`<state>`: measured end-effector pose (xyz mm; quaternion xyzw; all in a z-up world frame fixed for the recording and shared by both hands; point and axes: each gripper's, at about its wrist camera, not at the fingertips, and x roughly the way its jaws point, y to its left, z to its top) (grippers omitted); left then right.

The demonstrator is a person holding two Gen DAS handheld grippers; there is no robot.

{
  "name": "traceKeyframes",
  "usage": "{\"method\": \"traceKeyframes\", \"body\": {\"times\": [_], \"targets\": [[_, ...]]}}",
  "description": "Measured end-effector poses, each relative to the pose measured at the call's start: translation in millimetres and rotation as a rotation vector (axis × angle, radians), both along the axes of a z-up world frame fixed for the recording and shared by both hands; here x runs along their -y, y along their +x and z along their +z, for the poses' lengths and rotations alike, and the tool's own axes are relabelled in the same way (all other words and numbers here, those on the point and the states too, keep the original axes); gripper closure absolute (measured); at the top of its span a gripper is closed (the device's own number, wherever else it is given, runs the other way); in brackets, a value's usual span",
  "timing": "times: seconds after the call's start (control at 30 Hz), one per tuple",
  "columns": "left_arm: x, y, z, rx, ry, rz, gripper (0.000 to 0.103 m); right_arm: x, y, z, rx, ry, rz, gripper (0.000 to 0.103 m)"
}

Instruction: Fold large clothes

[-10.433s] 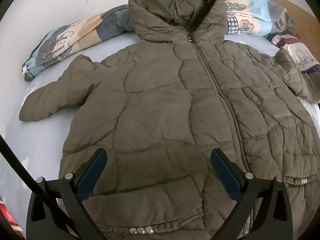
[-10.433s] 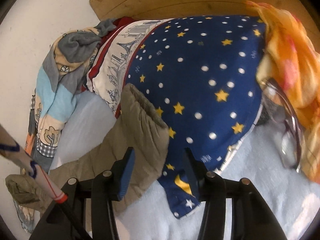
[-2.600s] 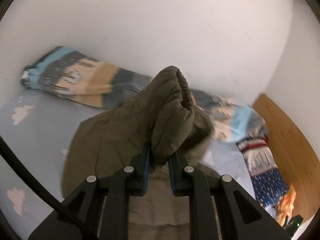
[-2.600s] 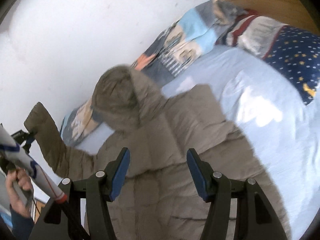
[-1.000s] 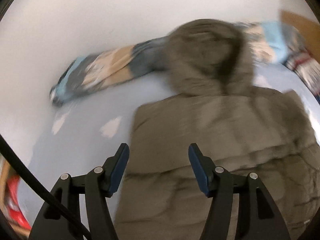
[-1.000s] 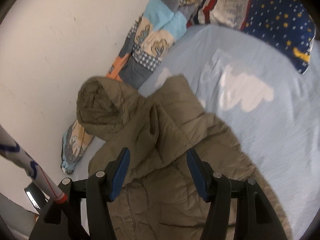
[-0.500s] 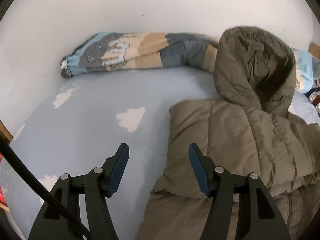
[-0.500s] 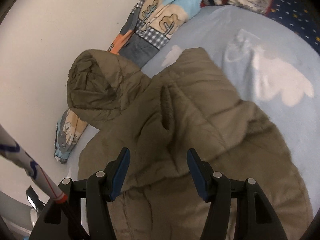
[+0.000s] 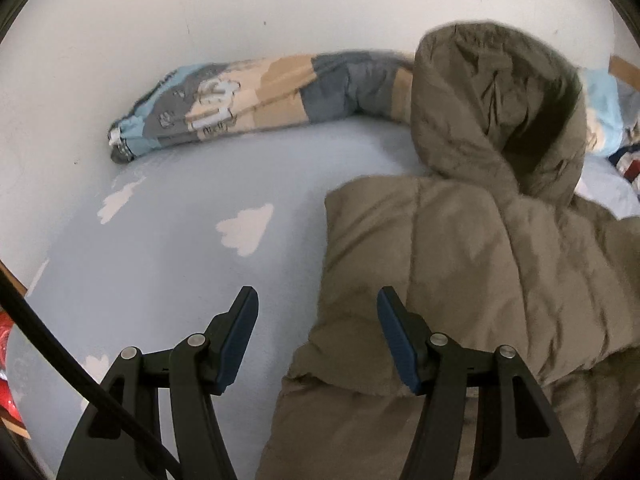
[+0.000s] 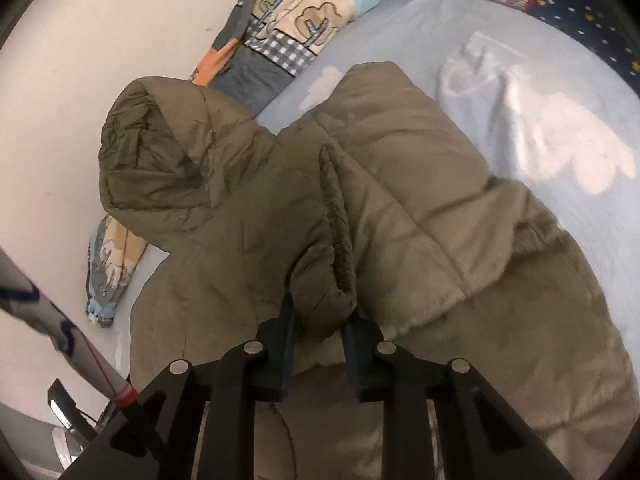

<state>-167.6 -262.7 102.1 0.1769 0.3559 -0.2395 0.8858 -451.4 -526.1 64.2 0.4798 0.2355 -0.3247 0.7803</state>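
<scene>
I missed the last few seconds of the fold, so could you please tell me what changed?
The left gripper let go of a sleeve and now stands open. The right gripper is closing on a fold of the olive quilted hooded jacket. The patchwork blanket stayed put.

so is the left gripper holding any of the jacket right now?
No, the left gripper is open over the jacket edge, its fingers clear of the fabric.

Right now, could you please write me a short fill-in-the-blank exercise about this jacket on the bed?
1. The right gripper is closing its fingers on a fold of the ____.
2. The left gripper holds ____ between its fingers.
3. The jacket's hood lies toward the ____.
4. The bedsheet is printed with white ____.

Missing words: jacket; nothing; wall; clouds
</scene>
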Motion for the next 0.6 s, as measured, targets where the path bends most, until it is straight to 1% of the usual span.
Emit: {"method": "traceKeyframes", "body": {"times": [0.07, 0.13, 0.2, 0.23, 0.3, 0.37, 0.43, 0.47, 0.53, 0.6], "targets": [[0, -4, 6, 0.023, -0.019, -0.007, 0.042, -4, -4, 7, -0.041, -0.036, -0.03, 0.081], [4, -6, 4, 0.02, -0.009, -0.028, 0.042, -6, -9, 10, -0.087, -0.073, -0.063, 0.081], [11, -9, -5, 0.012, 0.03, -0.043, 0.042, -2, -8, 6, -0.108, -0.068, -0.056, 0.081], [16, -10, -14, -0.008, 0.059, -0.059, 0.042, 0, -8, 2, -0.107, -0.058, -0.047, 0.081], [22, -12, -24, -0.02, 0.106, -0.072, 0.042, 4, -8, -3, -0.118, -0.042, -0.036, 0.079], [23, -14, -27, -0.005, 0.126, -0.072, 0.042, 6, -7, -3, -0.12, -0.031, -0.032, 0.075], [23, -14, -24, -0.006, 0.118, -0.068, 0.042, 5, -8, 2, -0.122, -0.03, -0.039, 0.066], [21, -15, -22, -0.007, 0.106, -0.065, 0.042, 4, -10, 6, -0.135, -0.039, -0.056, 0.064], [19, -16, -16, 0.001, 0.08, -0.063, 0.042, 0, -18, 17, -0.161, -0.081, -0.109, 0.054], [18, -22, -9, 0.02, 0.057, -0.069, 0.042, -4, -24, 30, -0.187, -0.139, -0.16, 0.051]]}}
